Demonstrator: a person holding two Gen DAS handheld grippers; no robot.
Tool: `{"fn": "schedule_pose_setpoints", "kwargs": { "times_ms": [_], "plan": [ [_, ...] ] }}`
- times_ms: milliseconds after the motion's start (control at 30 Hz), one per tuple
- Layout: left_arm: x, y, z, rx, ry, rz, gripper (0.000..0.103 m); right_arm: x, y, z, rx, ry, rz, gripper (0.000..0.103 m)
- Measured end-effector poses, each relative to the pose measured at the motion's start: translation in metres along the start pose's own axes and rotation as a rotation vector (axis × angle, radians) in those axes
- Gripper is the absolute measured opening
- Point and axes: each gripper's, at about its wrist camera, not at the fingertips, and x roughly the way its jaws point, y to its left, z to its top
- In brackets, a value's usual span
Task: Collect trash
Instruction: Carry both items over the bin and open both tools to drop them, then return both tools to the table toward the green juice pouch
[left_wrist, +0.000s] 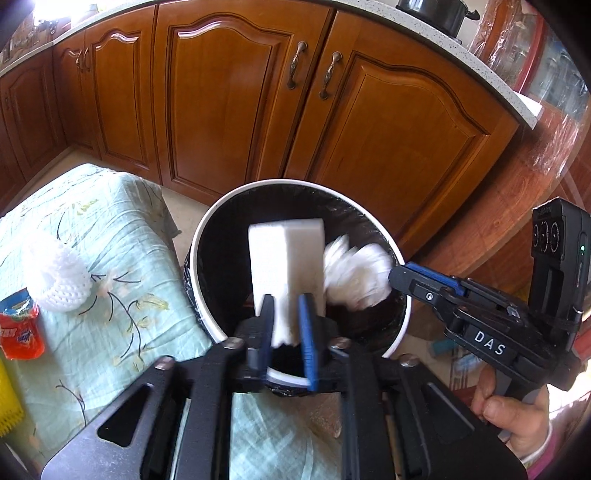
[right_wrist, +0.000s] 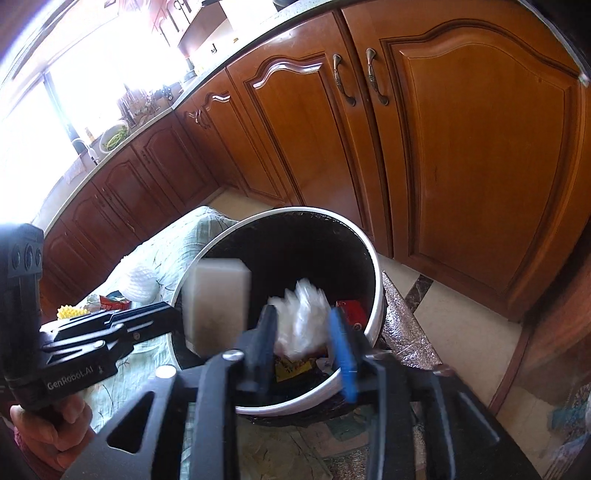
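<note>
Left tongs (left_wrist: 288, 321) clamped on white foam block (left_wrist: 286, 266) | right tongs (right_wrist: 304, 334) apart, crumpled white plastic (right_wrist: 301, 314) loose between | both over round black-lined bin (left_wrist: 201, 236) | release only inside rim.

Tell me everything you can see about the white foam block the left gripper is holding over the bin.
The white rectangular foam block looks like soft sponge or packing foam, with flat faces, squared edges and faint grey smudges low on its side. It stands roughly upright, its lower end clamped between the fingers of the left gripper. It hangs above the open mouth of the round white-rimmed bin with a black liner, not yet dropped. A blurred crumpled white plastic bag sits beside it; contact between them cannot be told.
</note>
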Motion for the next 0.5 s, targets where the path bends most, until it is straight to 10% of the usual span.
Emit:
{"fn": "schedule_pose_setpoints", "kwargs": {
  "times_ms": [500],
  "plan": [
    [-0.06, 0.038, -0.057, -0.137, -0.117, 0.032, 0.052, -0.037, 0.012, -0.033, 0.084, -0.114, 0.103, 0.088]
  ]
}}
